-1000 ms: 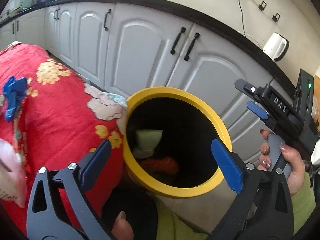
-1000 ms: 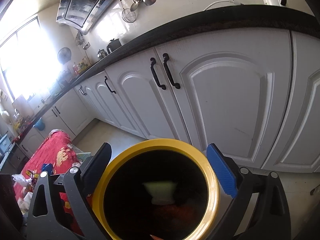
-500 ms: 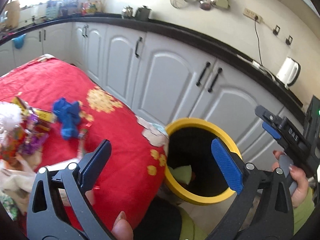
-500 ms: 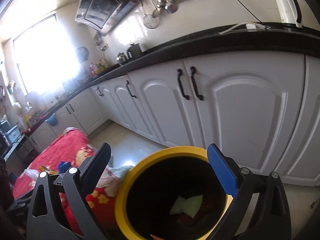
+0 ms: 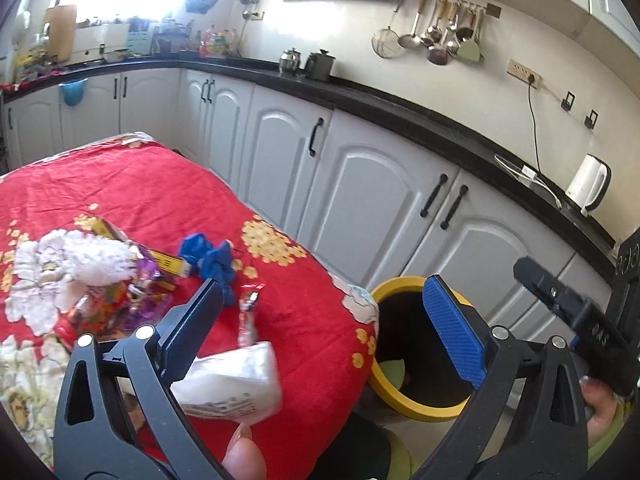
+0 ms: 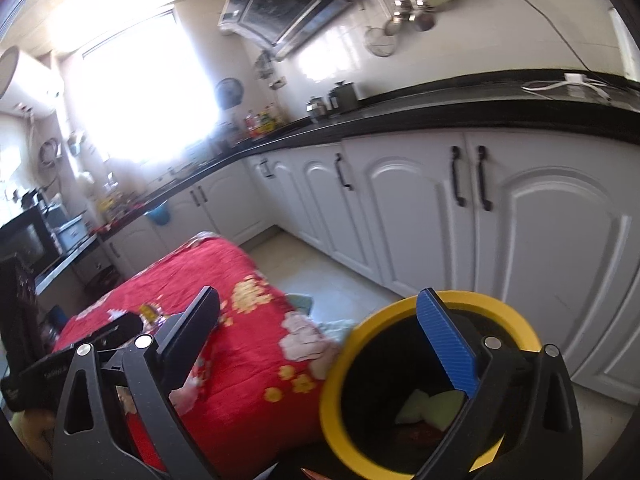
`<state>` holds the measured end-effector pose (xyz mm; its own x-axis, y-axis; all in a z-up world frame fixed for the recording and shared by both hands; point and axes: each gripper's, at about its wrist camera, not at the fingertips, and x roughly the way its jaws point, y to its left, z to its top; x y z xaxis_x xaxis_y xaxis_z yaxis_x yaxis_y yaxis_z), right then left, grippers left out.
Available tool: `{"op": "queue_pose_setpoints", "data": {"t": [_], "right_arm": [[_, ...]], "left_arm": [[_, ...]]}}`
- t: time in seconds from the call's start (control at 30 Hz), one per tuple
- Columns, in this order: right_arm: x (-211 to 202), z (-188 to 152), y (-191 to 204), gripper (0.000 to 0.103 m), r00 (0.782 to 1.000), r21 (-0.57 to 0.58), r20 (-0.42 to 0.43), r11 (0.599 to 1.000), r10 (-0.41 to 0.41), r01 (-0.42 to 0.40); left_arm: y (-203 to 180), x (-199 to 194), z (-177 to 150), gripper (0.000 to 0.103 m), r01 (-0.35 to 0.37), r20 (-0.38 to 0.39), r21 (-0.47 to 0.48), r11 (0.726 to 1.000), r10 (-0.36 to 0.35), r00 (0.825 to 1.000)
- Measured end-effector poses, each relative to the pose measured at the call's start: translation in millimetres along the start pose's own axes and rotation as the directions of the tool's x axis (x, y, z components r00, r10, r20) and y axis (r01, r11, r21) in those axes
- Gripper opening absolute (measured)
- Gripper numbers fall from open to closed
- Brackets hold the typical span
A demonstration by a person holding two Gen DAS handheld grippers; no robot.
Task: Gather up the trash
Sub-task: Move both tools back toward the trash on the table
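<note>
Both sets of jaws stood apart and empty. The left gripper [image 5: 320, 328] hung over the red cloth [image 5: 168, 196], with the white packet [image 5: 236, 384] just under its left finger. Beyond lay a small wrapper [image 5: 249, 314], a blue scrap [image 5: 210, 256] and a heap of wrappers [image 5: 100, 284]. The right gripper [image 6: 320, 340] hung over the yellow bin [image 6: 336, 376] beside the table, scraps already inside. The packet looked the handiest next pick: best to come down straddling it and pinch across its narrow side.

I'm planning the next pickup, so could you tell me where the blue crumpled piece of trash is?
In the left wrist view, the blue crumpled trash lies on the red tablecloth, left of centre, right beside the yellow wrapper and the white fluffy wad.
</note>
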<state>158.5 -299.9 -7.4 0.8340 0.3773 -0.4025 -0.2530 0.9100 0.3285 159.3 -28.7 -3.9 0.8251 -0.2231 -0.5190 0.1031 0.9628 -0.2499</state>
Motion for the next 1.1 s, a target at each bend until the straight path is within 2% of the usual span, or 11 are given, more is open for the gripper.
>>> {"op": "queue_pose_setpoints", "data": {"t": [0.77, 1.1], "right_arm": [[15, -31, 100, 0.096, 0.984, -0.147, -0.108, 0.977, 0.139, -0.154], [36, -51, 135, 0.096, 0.968, -0.205, -0.181, 0.956, 0.172, -0.209]], "left_arm": [[77, -44, 13, 0.092, -0.114, 0.085, -0.123, 0.986, 0.125, 0.989], [119, -48, 13, 0.092, -0.199, 0.065, -0.172, 0.965, 0.212, 0.975]]}}
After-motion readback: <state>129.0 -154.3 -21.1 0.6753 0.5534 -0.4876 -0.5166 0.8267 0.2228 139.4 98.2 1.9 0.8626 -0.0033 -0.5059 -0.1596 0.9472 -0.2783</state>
